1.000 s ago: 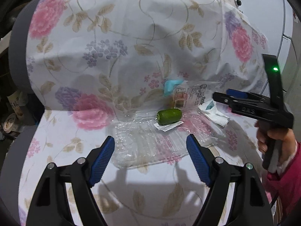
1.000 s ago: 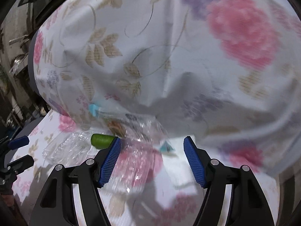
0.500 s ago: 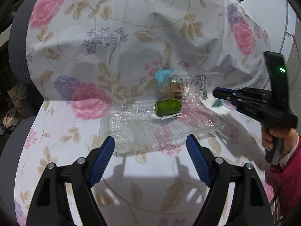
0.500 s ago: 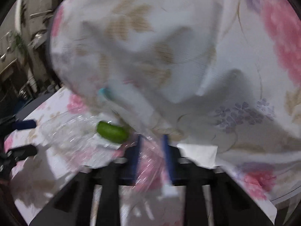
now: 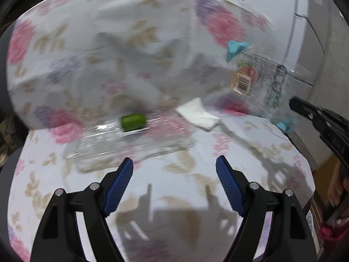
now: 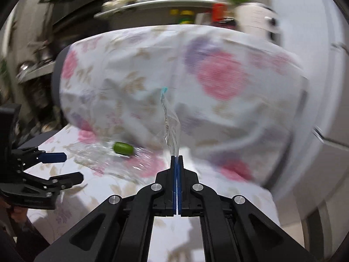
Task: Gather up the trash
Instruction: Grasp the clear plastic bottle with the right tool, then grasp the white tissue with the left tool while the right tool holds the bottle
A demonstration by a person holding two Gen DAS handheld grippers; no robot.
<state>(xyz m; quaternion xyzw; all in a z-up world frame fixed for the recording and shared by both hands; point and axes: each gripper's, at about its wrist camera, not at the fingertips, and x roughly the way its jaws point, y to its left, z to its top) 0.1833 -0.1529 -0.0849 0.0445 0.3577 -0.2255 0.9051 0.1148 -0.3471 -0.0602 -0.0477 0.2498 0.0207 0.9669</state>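
Right now the right gripper (image 6: 176, 159) has its jaws pressed together on the lower edge of a clear plastic bag (image 5: 261, 80), which hangs lifted above the flowered seat cover (image 5: 196, 196), its printed label and blue tab uppermost. The left gripper (image 5: 174, 174) has just been narrowing a little, yet its jaws stand apart with nothing between them, hovering at the near edge of the seat. Just beyond it a clear plastic tray (image 5: 130, 144) lies flat on the cover, and a green cylinder-shaped piece (image 5: 133, 121) rests on the tray's far part. To the right of that, a folded white tissue (image 5: 197, 114) lies on the cover, near the draped backrest (image 5: 109, 43).
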